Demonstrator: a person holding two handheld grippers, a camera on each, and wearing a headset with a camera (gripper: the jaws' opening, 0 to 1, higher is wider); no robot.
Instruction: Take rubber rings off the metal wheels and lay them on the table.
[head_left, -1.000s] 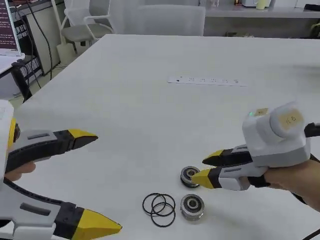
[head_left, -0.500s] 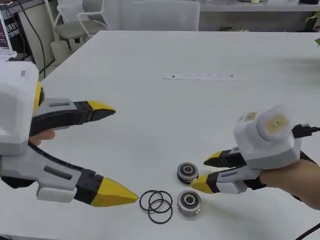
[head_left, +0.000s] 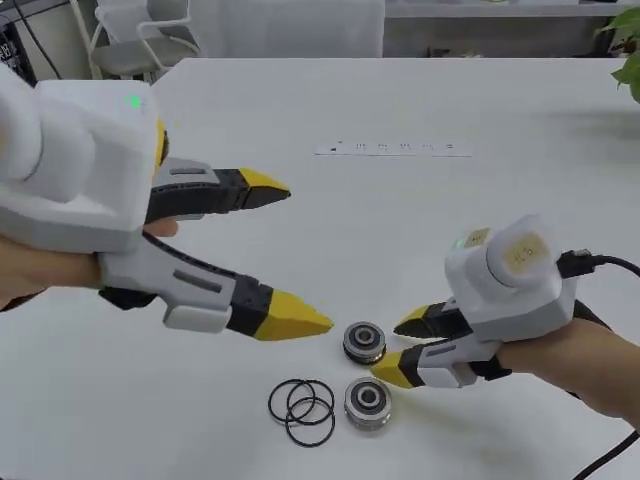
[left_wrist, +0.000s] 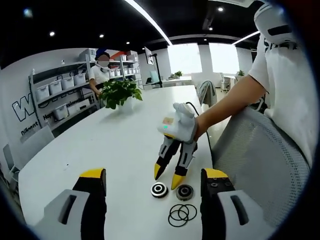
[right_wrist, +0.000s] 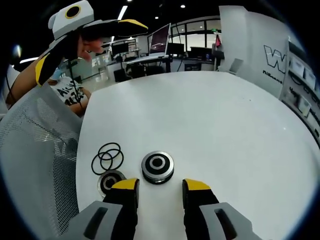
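Loose rubber rings (head_left: 303, 405) lie nearest on the table (head_left: 450, 230), beside one metal wheel (head_left: 368, 402). The right gripper (head_left: 390, 347), jaws parted and empty, has the second wheel (head_left: 364, 341) just off its tips. It should probably pin that wheel while the left gripper (head_left: 305, 257), wide open above, peels any ring.

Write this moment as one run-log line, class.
left gripper: open, empty | right gripper: open, tips near far wheel | near wheel: next to loose rings | loose rings: flat on table
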